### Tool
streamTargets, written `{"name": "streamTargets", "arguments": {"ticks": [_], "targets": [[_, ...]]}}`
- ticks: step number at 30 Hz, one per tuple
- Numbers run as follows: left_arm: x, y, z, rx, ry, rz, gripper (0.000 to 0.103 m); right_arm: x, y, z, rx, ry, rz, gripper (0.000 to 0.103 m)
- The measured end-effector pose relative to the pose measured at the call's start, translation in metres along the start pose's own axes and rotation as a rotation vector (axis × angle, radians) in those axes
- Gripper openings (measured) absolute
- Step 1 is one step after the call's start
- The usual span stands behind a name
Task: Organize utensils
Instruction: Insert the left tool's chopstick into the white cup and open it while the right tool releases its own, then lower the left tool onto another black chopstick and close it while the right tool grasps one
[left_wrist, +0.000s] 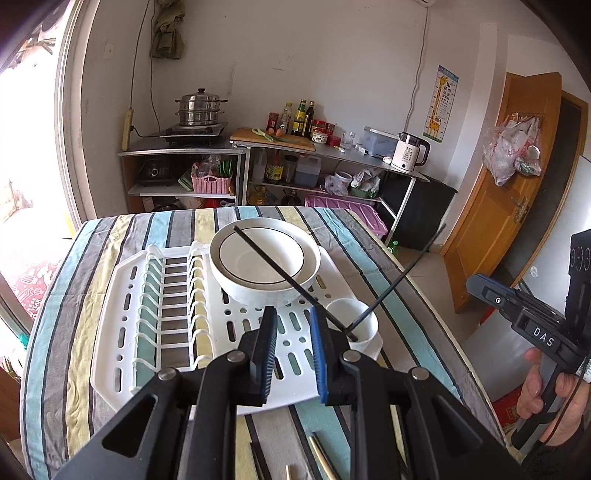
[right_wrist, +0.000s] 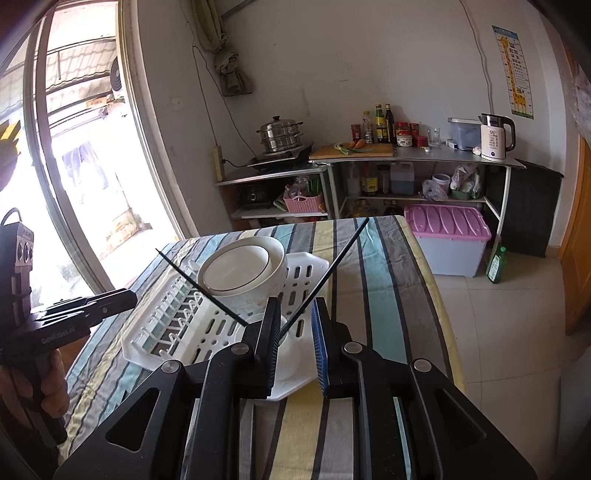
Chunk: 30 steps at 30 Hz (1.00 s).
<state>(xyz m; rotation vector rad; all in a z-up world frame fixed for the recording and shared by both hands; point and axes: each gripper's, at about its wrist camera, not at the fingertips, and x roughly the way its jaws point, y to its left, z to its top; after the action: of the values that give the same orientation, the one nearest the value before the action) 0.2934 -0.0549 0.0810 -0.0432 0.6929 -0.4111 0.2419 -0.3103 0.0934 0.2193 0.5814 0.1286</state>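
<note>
Left claw and right claw both stand narrowly parted and empty over the white drying rack on the striped worktop, two black chopsticks upright in the white cup at 2 o'clock of the left claw, bowls at 12.
</note>
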Motion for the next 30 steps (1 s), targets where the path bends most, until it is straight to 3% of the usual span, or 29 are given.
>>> {"name": "streamTargets", "arguments": {"ticks": [7,15,22,30], "targets": [[-0.056,0.0,-0.06,0.024,-0.049,0.02,0.019,-0.042,0.029,-0.045,-0.049,-0.021,0.04,0.018],[-0.093,0.001,-0.118,0.009,-0.066,0.046,0.019,-0.07,0.052,-0.095,-0.09,-0.001,0.062,0.017],[-0.097,0.005,-0.156,-0.011,-0.029,0.053,0.019,-0.069,0.055,-0.126,-0.084,0.048,0.073,0.017],[-0.084,0.008,-0.17,-0.023,0.014,0.061,0.023,-0.048,0.065,-0.142,-0.093,0.108,0.096,0.017]]}}
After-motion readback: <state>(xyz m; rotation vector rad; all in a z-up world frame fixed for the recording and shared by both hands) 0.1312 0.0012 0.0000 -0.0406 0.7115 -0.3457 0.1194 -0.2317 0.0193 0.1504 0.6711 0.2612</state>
